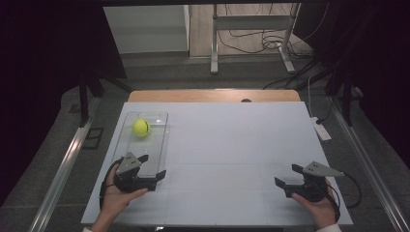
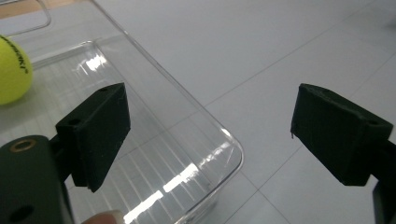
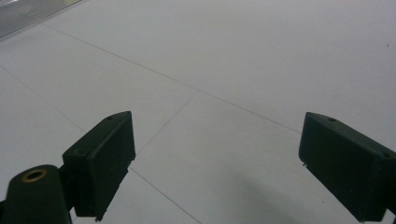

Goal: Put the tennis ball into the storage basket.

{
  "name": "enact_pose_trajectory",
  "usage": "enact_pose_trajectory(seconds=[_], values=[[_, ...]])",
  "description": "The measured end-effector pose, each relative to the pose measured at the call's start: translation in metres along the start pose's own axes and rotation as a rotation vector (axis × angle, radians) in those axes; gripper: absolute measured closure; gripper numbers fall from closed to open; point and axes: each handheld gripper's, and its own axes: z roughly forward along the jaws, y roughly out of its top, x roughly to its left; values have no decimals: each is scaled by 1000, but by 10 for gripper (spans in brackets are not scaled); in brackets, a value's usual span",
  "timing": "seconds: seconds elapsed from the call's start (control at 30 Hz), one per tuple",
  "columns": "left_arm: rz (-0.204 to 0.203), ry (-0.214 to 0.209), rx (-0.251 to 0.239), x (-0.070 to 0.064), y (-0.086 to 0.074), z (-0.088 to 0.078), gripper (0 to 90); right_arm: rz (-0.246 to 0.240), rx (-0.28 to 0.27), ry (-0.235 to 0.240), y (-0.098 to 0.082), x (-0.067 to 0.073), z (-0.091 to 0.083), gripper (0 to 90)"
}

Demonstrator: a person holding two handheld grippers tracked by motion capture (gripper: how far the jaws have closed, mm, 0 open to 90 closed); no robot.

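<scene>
A yellow tennis ball [image 1: 141,127] [image 2: 11,70] lies in the far half of a clear plastic tray [image 1: 162,145] [image 2: 140,70] on the left of the white table [image 1: 232,145]. My left gripper [image 1: 152,166] [image 2: 210,130] is open at the tray's near end. One jaw stands over the tray floor, the other over bare table, with the tray's rounded corner between them. My right gripper [image 1: 288,175] [image 3: 215,158] is open low over the table near the front right, with nothing between its jaws.
A wooden desk edge [image 1: 212,95] runs behind the white table. A white power strip [image 1: 320,128] lies just off the table's right side. Metal frame legs [image 1: 214,43] and cables [image 1: 270,43] stand on the floor beyond.
</scene>
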Motion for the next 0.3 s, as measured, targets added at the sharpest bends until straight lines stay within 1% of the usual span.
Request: enact_pose_trajectory(seconds=[0.1,0.3], values=[[5,1,1,0,-2,-1,126,-2,-2,1,0,0,0,108],[8,-17,-1,-1,-4,-3,124,-4,-9,5,0,1,1,109]])
